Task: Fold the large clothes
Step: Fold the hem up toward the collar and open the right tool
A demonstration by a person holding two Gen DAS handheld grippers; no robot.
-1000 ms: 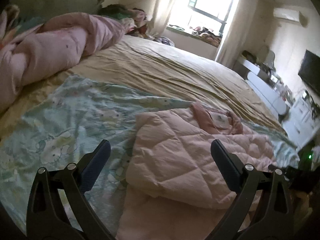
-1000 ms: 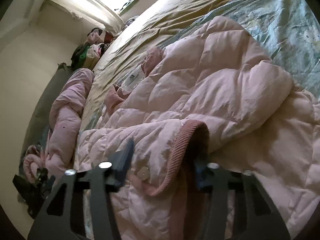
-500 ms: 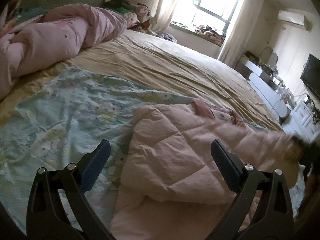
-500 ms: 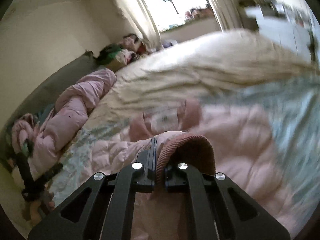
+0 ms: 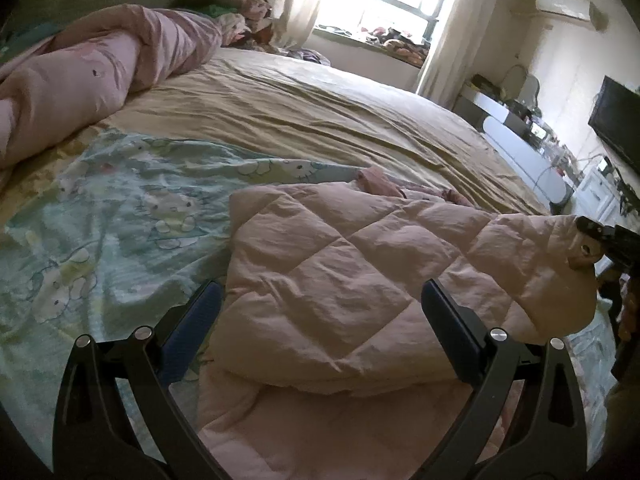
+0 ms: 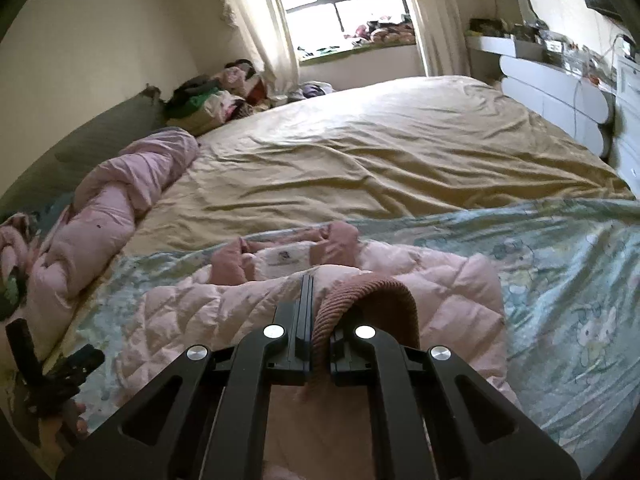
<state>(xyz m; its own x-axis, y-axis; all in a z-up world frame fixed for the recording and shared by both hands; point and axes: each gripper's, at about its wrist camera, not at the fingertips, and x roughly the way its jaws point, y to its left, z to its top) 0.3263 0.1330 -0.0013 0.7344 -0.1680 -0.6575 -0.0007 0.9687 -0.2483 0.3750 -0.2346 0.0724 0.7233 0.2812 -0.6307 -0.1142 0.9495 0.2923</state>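
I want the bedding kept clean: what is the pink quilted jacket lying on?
The pink quilted jacket lies on a pale blue cartoon-print sheet spread over the tan bedsheet. What lies directly beneath the jacket is covered.

Daylight is pouring through the window (image 6: pixel 352 4) and washing over the wide bed (image 6: pixel 400 152), whose tan sheet is lying wrinkled. Pale curtains (image 6: pixel 256 20) are hanging on both sides of the window, and a heap of clothes (image 6: pixel 216 96) is sitting in the corner just left of it. Right of the bed, a white dresser (image 6: pixel 560 80) is standing against the wall, with an air conditioner (image 5: pixel 564 6) hanging high above.
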